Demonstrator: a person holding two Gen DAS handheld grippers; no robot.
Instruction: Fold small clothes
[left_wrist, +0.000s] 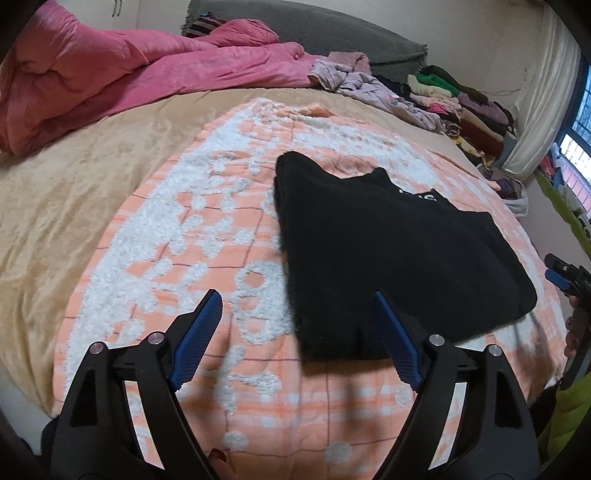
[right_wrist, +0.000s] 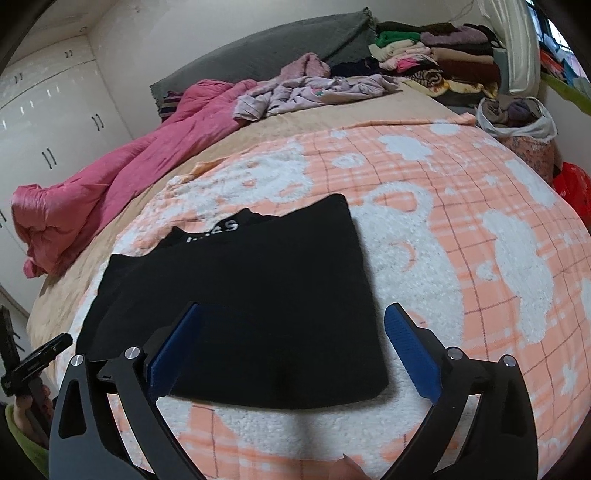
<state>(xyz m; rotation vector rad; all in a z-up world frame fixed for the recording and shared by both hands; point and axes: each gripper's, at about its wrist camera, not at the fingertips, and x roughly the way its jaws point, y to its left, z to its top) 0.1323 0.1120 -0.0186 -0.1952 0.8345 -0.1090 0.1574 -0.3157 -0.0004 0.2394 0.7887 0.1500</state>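
Orange blanket (right_wrist: 461, 229) under folded black garment (right_wrist: 240, 295), both wide-spread jaws empty.

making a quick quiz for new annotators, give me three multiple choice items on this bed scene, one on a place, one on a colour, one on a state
1. Where does the black garment lie?
A. on the orange-and-white blanket
B. on the pink quilt
C. on the stack of folded clothes

2. What colour are the gripper pads?
A. red
B. blue
C. green

3. How do the jaws of the left gripper and the right gripper stand?
A. both shut on cloth
B. one open, one shut
C. both open, holding nothing

Key: 1 A, the garment rests flat on the patterned blanket; 2 B, blue ribbed pads show in both wrist views; 3 C, both pairs of fingers are spread with nothing between them.
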